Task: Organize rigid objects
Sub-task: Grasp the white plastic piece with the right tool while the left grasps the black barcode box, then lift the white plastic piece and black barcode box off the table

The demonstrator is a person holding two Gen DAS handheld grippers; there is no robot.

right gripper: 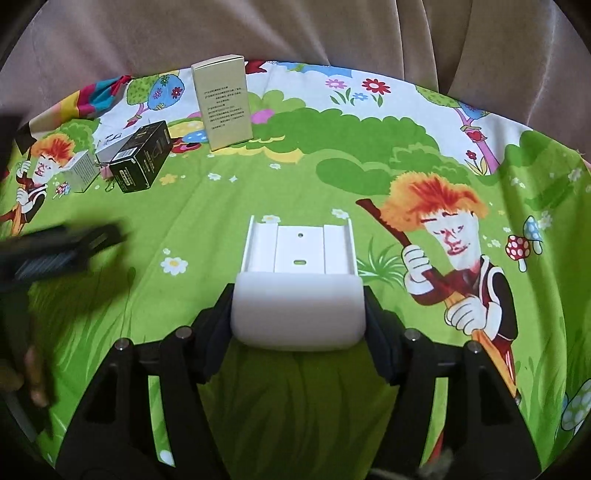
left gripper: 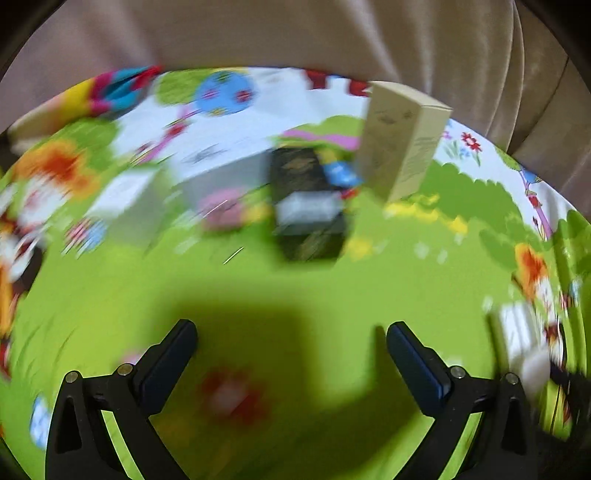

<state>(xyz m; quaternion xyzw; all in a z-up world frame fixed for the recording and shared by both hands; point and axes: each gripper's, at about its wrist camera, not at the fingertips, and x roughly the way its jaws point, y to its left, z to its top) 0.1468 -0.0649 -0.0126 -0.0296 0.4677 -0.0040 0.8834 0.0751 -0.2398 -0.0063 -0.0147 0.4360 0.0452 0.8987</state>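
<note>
The right gripper had the white plastic holder pinched between its black fingers, one pad on each side of the rounded near end, and the piece jutted forward over the cartoon tablecloth, its flat ribbed back plate with two small holes pointing away from the camera. Whether it was lifted clear of the cloth or resting on it could not be told. Over on the left gripper, the jaws were spread wide with nothing between them, only green cloth and their own shadow below, and that whole view was smeared by blur. At the far left of the table sat the cluster: a black box lying on its side, a grey box just beside it to the left, and something pale tucked behind them, too hidden to name. The tall beige carton stood upright near the back edge, close to the black box on its right, with printed text on its face. The left wrist view caught the same carton and black box, blurred. A brownish curtain hung behind the table. At the left edge of the right wrist view a dark blurred shape cut in, likely the other gripper, with fingertips showing below it.
</note>
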